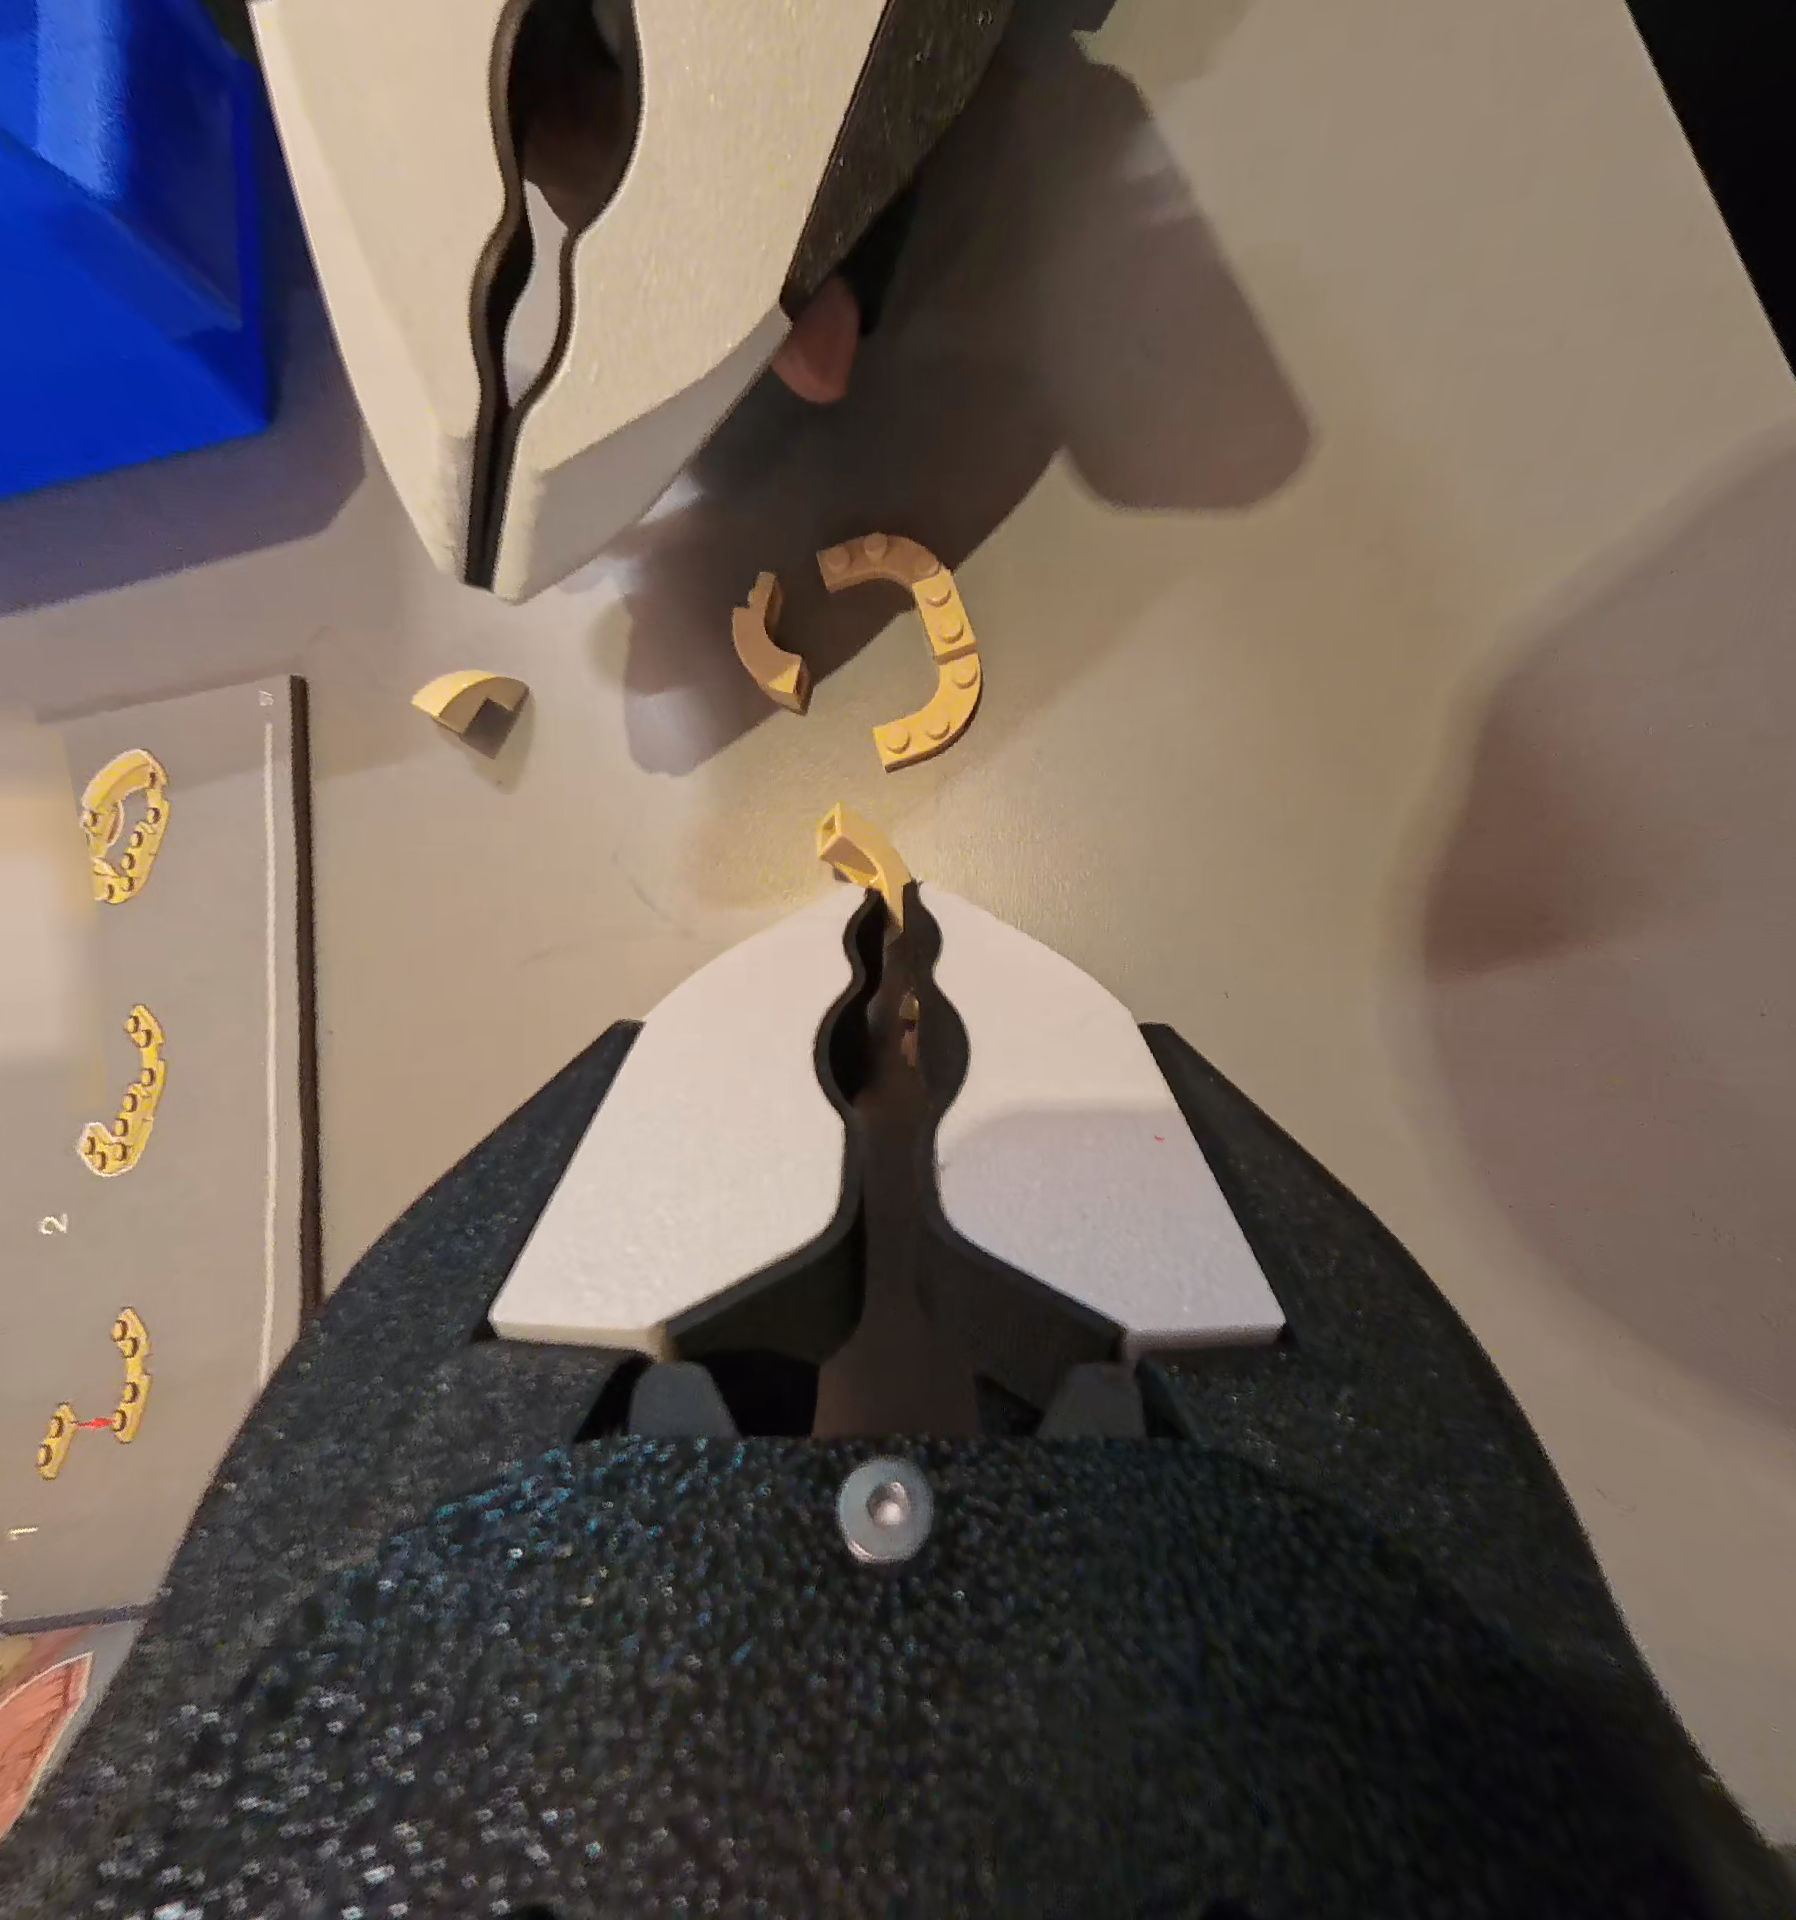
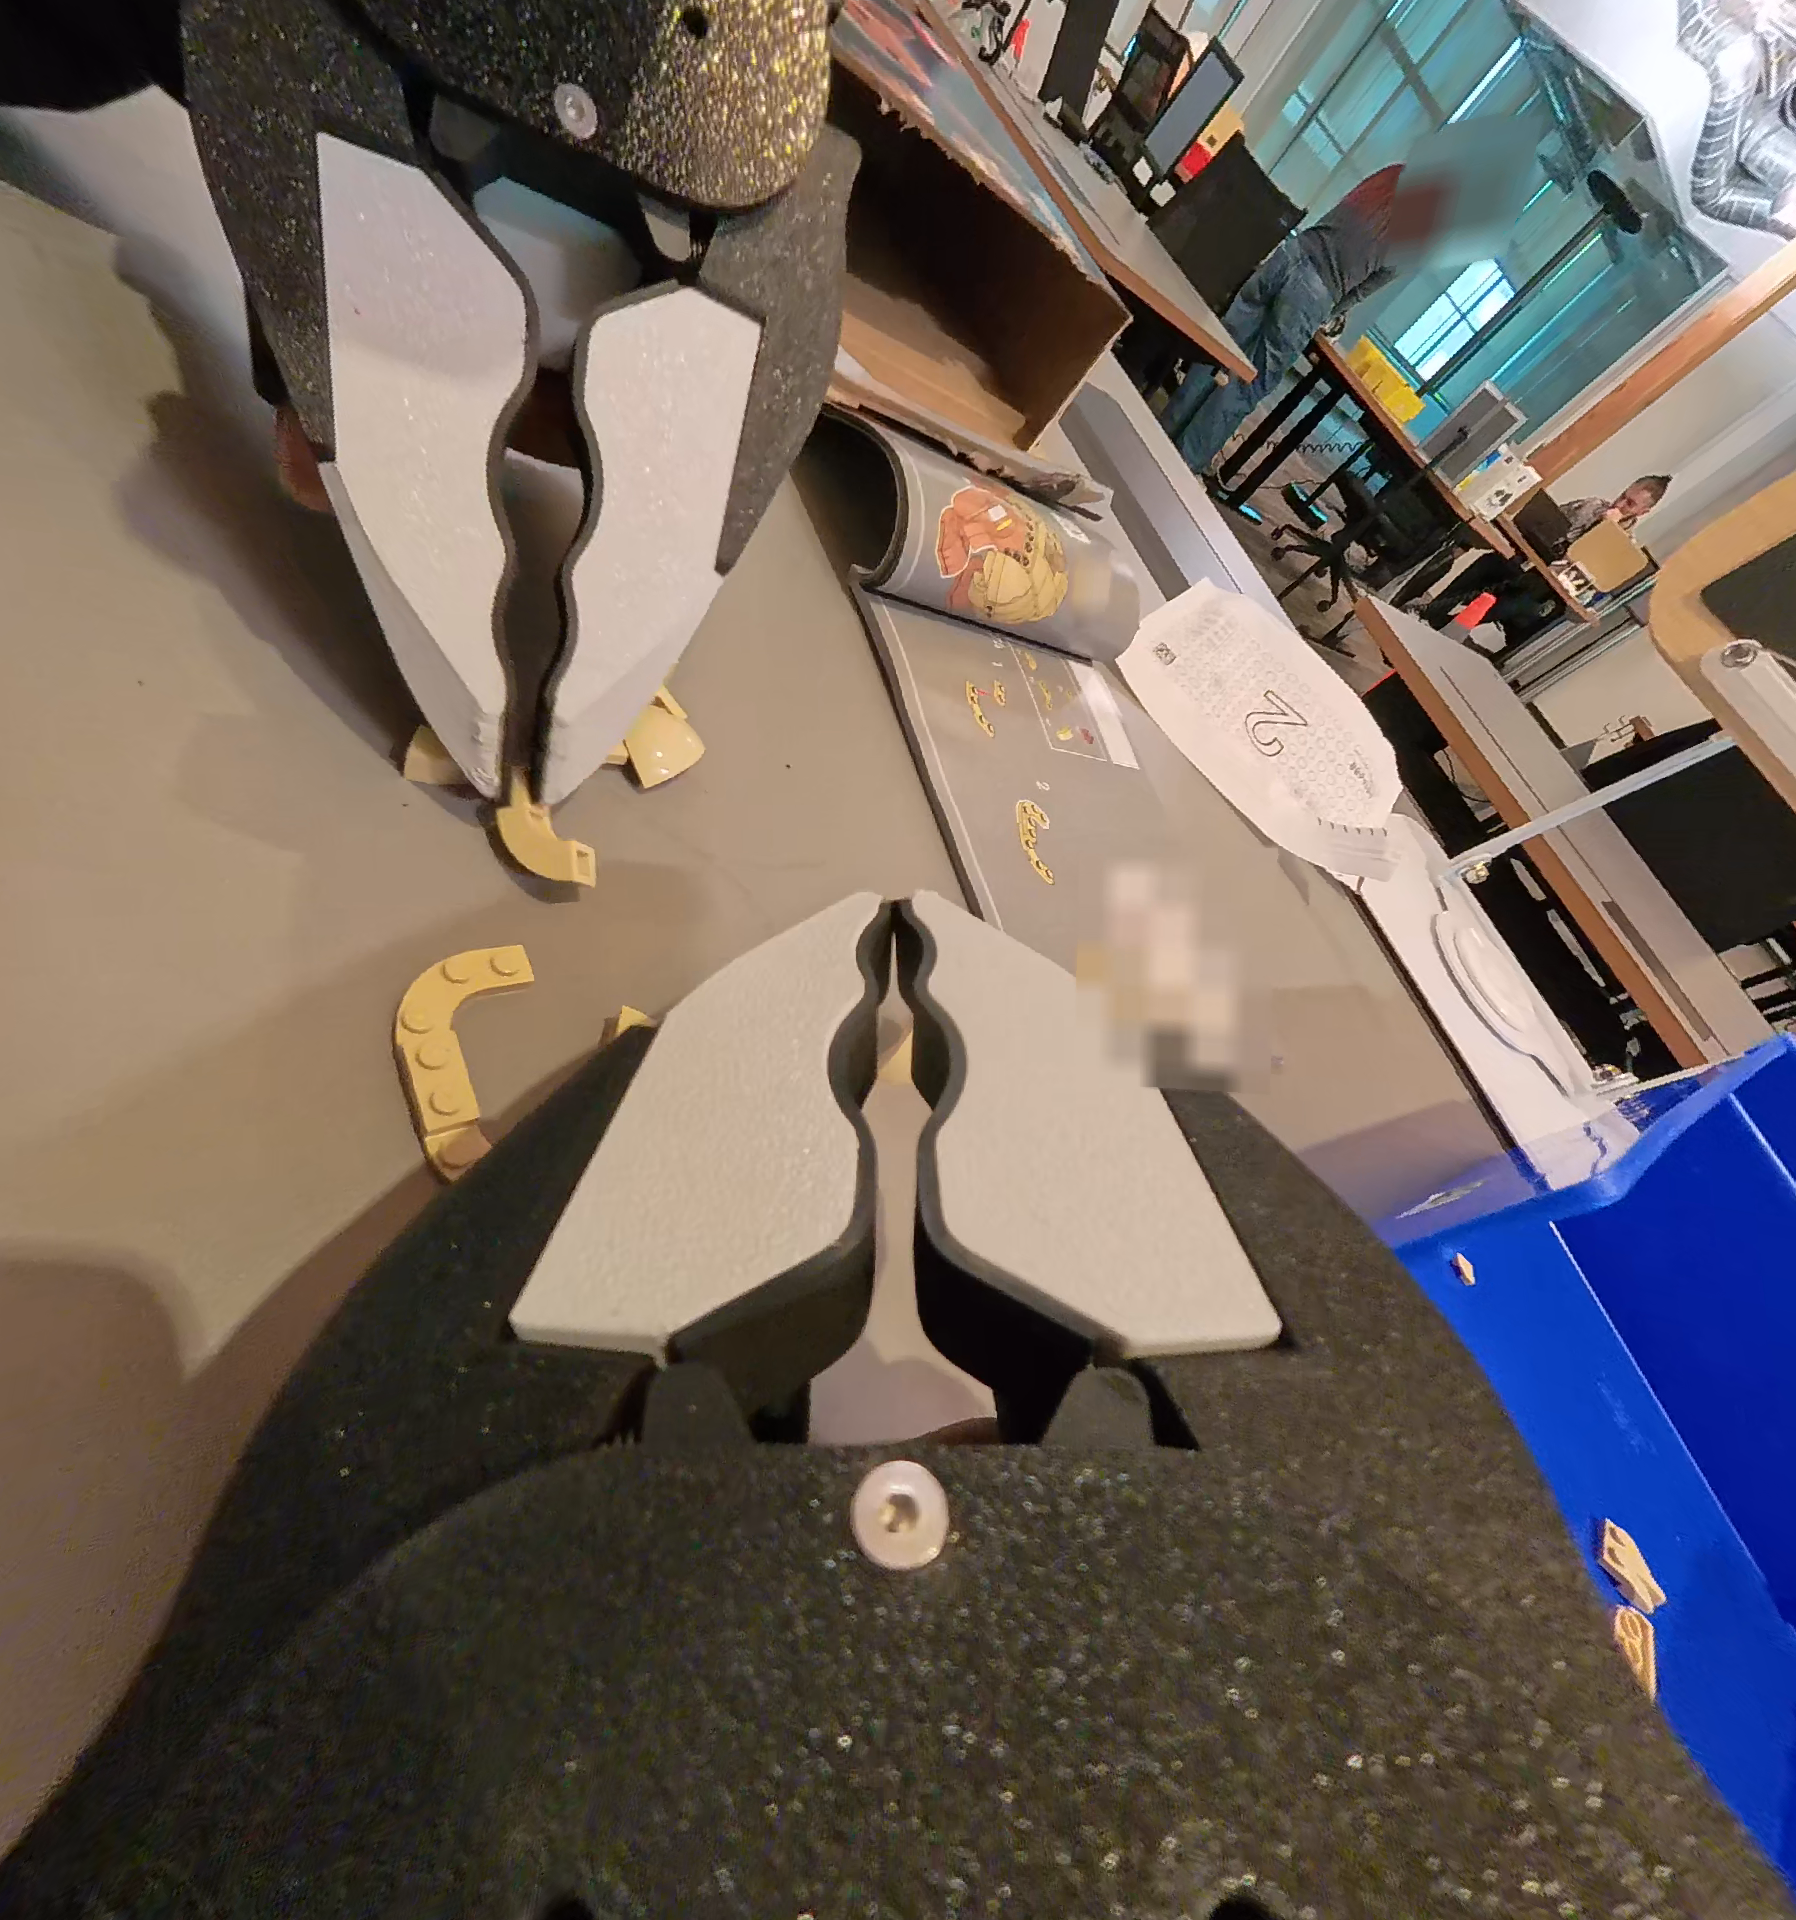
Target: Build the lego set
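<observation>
Left tool (image 1: 889, 902) pinched a tan curved brick (image 1: 852, 847) at its tips just above the table (image 1: 1289, 727), right tool (image 2: 894, 914) was closed empty, near the studded arc (image 1: 925, 649) and booklet (image 1: 198, 1039).

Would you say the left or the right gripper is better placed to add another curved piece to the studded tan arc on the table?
Probably left: the left gripper already pinches a curved tan piece beside the studded arc; the right gripper is shut and empty.

Booklet (image 1: 177, 1039) left of bricks (image 1: 915, 655) — on table (image 1: 1289, 727).
</observation>
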The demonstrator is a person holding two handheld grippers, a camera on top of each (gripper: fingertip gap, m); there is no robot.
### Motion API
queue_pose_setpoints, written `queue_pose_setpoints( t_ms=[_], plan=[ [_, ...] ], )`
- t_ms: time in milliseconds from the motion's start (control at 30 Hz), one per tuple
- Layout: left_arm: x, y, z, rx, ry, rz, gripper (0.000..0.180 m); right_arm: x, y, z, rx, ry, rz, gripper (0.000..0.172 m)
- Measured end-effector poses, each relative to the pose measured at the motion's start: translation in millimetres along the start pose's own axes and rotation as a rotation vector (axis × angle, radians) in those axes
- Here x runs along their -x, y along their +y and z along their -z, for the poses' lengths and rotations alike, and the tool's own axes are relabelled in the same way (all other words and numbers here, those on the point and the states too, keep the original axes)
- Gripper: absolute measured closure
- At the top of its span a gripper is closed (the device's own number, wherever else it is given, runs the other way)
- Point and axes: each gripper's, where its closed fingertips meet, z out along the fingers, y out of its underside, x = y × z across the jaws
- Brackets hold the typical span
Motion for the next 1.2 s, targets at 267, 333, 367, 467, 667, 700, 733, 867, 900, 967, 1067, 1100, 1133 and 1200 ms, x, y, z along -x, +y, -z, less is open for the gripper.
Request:
queue_pose_setpoints(
  t_ms=[267, 333, 367, 467, 667, 700, 733, 867, 900, 967, 1067, 1100, 1133, 1200],
  plan=[
    [6, -19, 4, -0.105, -0.052, -0.014, 0.178, 2, -10, 6, -0.071, -0.04, 0.024, 0.171],
    [13, -26, 6, -0.148, -0.103, -0.032, 0.178, 4, -14, 10, -0.103, -0.058, 0.047, 0.17],
    [15, -30, 7, -0.163, -0.132, -0.059, 0.178, 4, -15, 11, -0.11, -0.068, 0.04, 0.17],
    [23, -38, 9, -0.169, -0.267, -0.179, 0.178, 6, -10, 10, -0.086, -0.15, -0.086, 0.17],
    [38, -44, 13, -0.084, -0.532, -0.462, 0.178, 7, -18, 18, -0.101, -0.299, -0.299, 0.162],
    [39, -44, 13, -0.072, -0.557, -0.49, 0.177, 7, -18, 19, -0.101, -0.308, -0.314, 0.16],
    [39, -44, 14, -0.063, -0.574, -0.52, 0.177, 6, -17, 18, -0.092, -0.306, -0.314, 0.155],
    [34, -48, 13, -0.06, -0.595, -0.603, 0.177, 14, -13, 15, -0.048, -0.292, -0.226, 0.146],
    [33, -50, 12, -0.062, -0.596, -0.613, 0.177, 17, -13, 14, -0.044, -0.296, -0.21, 0.147],
    [31, -51, 10, -0.061, -0.592, -0.626, 0.177, 21, -14, 14, -0.049, -0.291, -0.173, 0.161],
    [31, -51, 9, -0.061, -0.595, -0.633, 0.178, 23, -18, 17, -0.083, -0.286, -0.104, 0.164],
    [31, -52, 9, -0.074, -0.598, -0.628, 0.178, 22, -19, 18, -0.091, -0.278, -0.086, 0.164],
    [31, -54, 10, -0.092, -0.6, -0.611, 0.178, 20, -19, 18, -0.098, -0.268, -0.072, 0.164],
    [35, -56, 15, -0.14, -0.597, -0.538, 0.174, 15, -19, 20, -0.11, -0.248, -0.04, 0.164]
  ],
)
